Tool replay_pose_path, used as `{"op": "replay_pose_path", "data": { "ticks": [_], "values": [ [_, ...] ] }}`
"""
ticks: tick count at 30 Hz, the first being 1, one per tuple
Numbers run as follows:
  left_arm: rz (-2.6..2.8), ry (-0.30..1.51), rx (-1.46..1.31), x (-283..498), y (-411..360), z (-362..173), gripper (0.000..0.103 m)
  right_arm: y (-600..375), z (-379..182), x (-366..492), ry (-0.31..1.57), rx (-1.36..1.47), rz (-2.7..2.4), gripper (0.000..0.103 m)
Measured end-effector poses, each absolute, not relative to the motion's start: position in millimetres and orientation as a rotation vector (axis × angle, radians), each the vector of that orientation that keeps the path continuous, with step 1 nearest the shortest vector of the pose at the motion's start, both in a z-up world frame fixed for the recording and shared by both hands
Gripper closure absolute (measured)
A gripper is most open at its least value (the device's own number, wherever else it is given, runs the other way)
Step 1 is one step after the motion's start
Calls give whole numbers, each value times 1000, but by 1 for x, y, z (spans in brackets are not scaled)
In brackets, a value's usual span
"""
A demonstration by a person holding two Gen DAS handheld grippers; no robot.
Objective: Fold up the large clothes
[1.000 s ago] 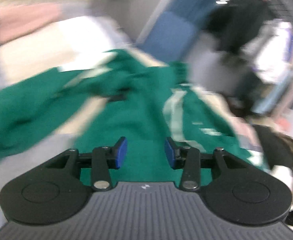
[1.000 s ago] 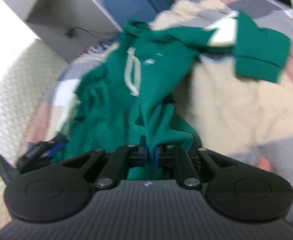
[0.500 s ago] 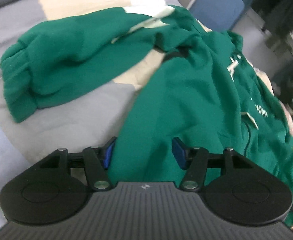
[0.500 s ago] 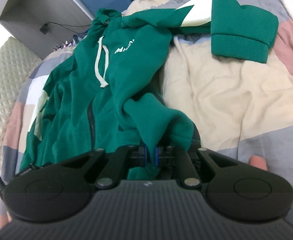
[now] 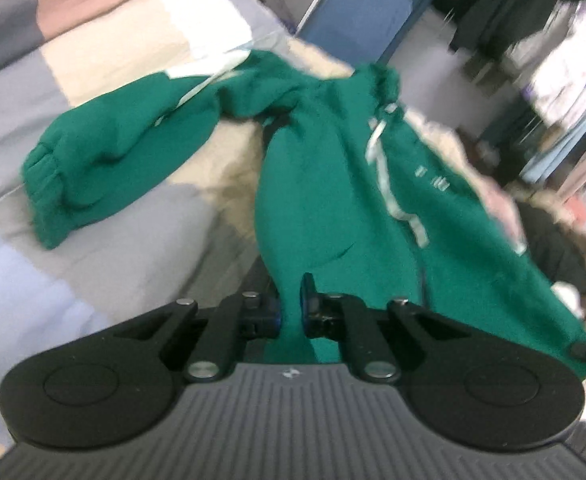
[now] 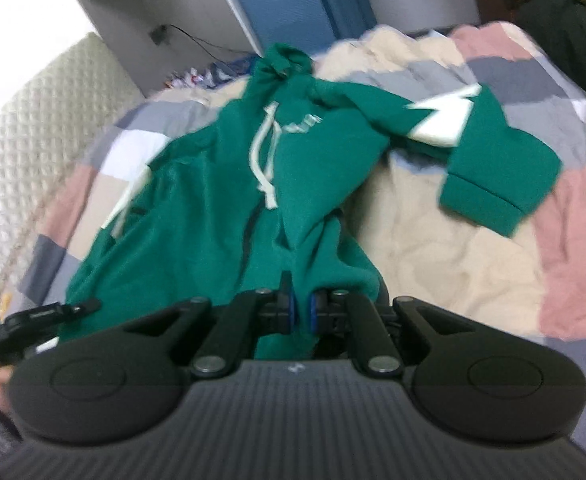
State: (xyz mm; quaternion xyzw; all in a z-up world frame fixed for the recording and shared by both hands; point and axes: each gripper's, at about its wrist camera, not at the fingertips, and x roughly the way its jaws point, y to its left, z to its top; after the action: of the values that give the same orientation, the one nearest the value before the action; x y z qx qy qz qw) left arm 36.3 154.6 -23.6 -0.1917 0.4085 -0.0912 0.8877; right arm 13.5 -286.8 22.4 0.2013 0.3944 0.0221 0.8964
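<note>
You are working a green zip-front hooded sweatshirt with white drawstrings (image 6: 221, 216), lying on a patchwork quilt of grey, pink and cream squares (image 6: 445, 248).

Left gripper (image 5: 290, 312): jaws are closing on the sweatshirt's hem, green fleece bunched between the blue pads. A second ago they were standing well apart over the cloth; half a second ago the hem was lying between them ungripped.

Right gripper (image 6: 299, 312): pinched tight on the other part of the hem, cloth between the pads, as it was in both earlier frames.

Key relation: the garment is stretching directly away from both grippers, hem at your jaws, hood (image 6: 287, 60) at the far end near the blue panel (image 6: 293, 4). Its long axis is running along your line of sight, so neither hand is nearer; each is holding its own hem corner.

One sleeve with a white stripe (image 6: 489, 156) is flung out to the right, its cuff resting on the quilt.

Compared with earlier, the body is looking tauter and slightly lifted near the hem. The next move is probably turning on carrying the hem toward the hood.
</note>
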Motion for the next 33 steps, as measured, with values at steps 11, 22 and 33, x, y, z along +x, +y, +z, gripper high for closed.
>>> {"op": "replay_pose_path", "data": {
  "ticks": [11,22,33],
  "values": [
    [-80,982,-155,42,119,-61,89,-298,-21,22,940,453,6,87],
    [-114,810,-126,28,93,-3,43,-342,-2,30,842,531,-51,24],
    [-301,771,-93,71,-9,-19,42,-413,-13,83,661,586,-211,23]
  ]
}}
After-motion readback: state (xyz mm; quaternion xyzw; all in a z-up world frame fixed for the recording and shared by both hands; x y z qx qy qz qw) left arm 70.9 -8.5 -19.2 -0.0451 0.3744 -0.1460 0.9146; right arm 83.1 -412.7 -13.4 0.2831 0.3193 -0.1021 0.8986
